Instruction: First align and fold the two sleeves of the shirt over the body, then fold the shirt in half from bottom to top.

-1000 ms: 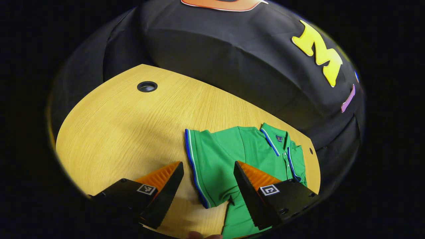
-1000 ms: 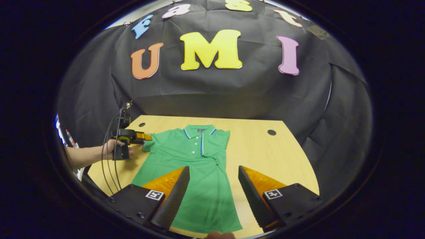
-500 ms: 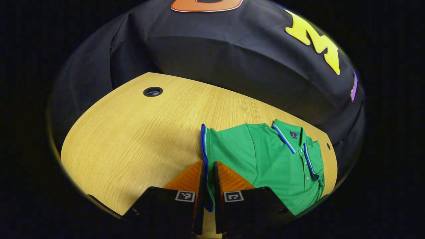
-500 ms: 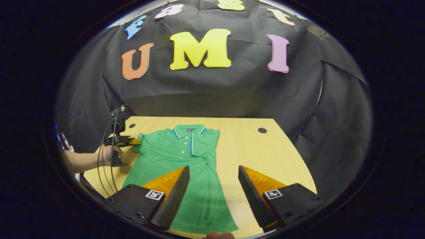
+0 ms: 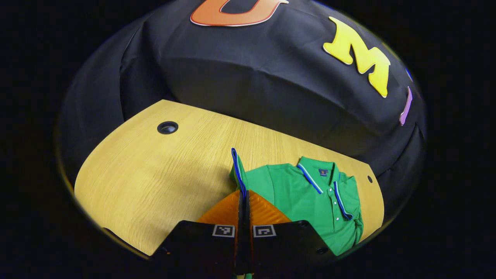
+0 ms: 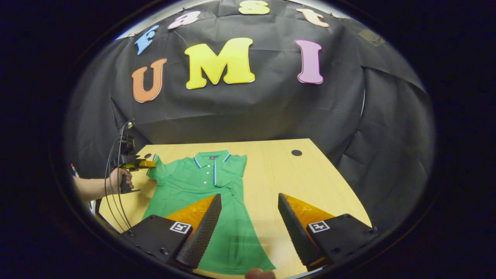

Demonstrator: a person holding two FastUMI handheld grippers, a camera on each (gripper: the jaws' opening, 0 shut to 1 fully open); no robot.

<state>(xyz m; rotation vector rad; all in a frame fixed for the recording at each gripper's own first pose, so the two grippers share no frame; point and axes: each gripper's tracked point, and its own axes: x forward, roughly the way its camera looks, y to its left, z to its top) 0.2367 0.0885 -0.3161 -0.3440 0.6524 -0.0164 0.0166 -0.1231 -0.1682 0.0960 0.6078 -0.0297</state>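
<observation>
1. Green polo shirt (image 6: 209, 201) lies front-up on wooden table (image 6: 306, 182), collar toward booth wall, hem toward camera in right gripper view.
2. L gripper (image 5: 243, 193): fingers pressed together, pinching cuff of the shirt's sleeve (image 5: 236, 170); blue-trimmed cuff edge sticks up from between the tips, lifted off table.
3. Same grip in right gripper view: L gripper (image 6: 149, 164) at far-left of shirt, sleeve (image 6: 155, 170) bunched and raised at its tip; a hand (image 6: 118, 180) holds its handle, cables hang from it.
4. R gripper (image 6: 248, 211): fingers spread wide, nothing between them, hovering above lower part of shirt. One finger over green fabric; other finger over bare table just beside shirt's edge.
5. Other sleeve (image 6: 238, 164) looks already folded in over body: that edge of the shirt runs straight, fabric doubled near placket.
6. Collar (image 5: 317, 174) w/ blue-white trim, placket buttons visible in left gripper view; shirt (image 5: 310, 201) body flat apart from the lifted sleeve.
7. Shirt sits mid-table, nearer the table's left part in right gripper view; hem near front edge.
8. Two round cable holes in table: one (image 5: 167, 127) far from shirt in left gripper view, one (image 6: 296, 152) beyond shirt's folded side in right gripper view.
9. Fingertip (image 6: 259, 274) at bottom edge of right gripper view, below hem.
</observation>
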